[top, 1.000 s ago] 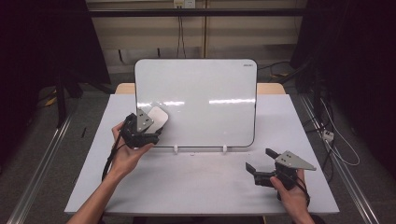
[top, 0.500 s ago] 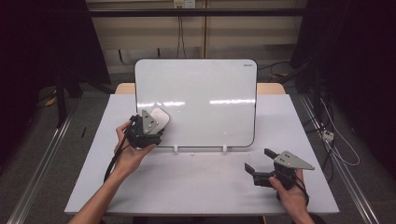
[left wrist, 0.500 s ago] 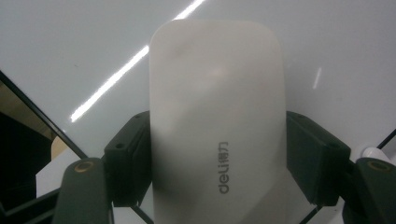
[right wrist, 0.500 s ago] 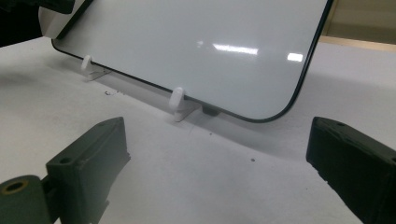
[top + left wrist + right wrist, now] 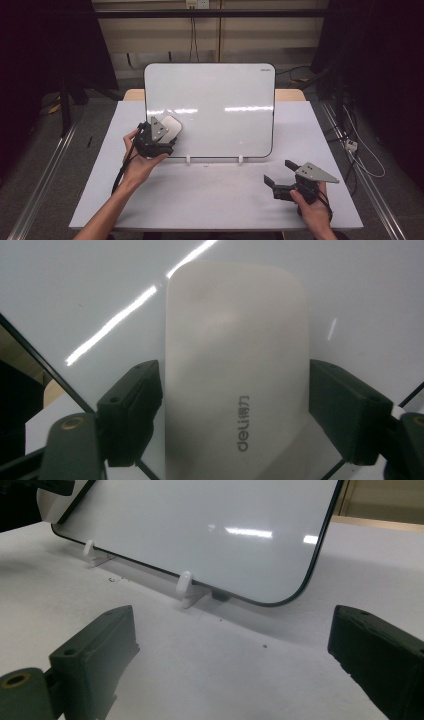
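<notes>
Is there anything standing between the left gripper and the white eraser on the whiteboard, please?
Nothing visible does. The left gripper has its jaws on either side of the white rounded plastic eraser, which lies flat against the glossy whiteboard. The jaws have just been opening: a slight gap shows at each side.

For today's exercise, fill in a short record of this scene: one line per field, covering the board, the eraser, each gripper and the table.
board: whiteboard propped on white stand clips, wiped clean
eraser: white eraser lying against the board's lower left area
left gripper: left gripper, jaws just opened, eraser between them, pads apart from it
right gripper: right gripper, open, over the table
table: white table
</notes>
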The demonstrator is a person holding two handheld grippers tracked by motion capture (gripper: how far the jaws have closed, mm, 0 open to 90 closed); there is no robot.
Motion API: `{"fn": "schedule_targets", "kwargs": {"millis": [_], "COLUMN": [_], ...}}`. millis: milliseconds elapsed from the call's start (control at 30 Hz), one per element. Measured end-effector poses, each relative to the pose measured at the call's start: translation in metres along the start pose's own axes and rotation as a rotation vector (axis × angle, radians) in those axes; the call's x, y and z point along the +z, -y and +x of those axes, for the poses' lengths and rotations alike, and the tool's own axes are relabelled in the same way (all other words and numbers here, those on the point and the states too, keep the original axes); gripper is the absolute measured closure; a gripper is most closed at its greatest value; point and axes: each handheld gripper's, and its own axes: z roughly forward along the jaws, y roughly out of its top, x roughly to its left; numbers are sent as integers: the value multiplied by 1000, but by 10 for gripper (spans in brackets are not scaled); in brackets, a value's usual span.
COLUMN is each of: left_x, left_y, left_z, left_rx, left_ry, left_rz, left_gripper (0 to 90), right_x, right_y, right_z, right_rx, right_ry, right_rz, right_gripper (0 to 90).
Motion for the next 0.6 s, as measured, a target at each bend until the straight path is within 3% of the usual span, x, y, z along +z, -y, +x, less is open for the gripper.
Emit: {"fn": "schedule_targets", "kwargs": {"millis": [233,367,500,600], "left_x": [-8,-12,-15,-20], "left_y": [-4,-4,-2,-2], "left_z": [-4,-1,4,6], "left_rx": [-14,-62,-151,-159], "left_ry": [13,38,97,108], "left_rz": [-41,-58,-54,-57], "left_gripper": [98,84,66,57], "right_x": [4,5,5,5], "right_y": [-1,-2,-2,-3], "right_z": [1,2,2,3], "right_rx": [-14,-17,-15,-16], "right_ry": [-8,-10,-6,-8], "right_rz": [2,2,2,1], "right_gripper": [52,52,52,52]}}
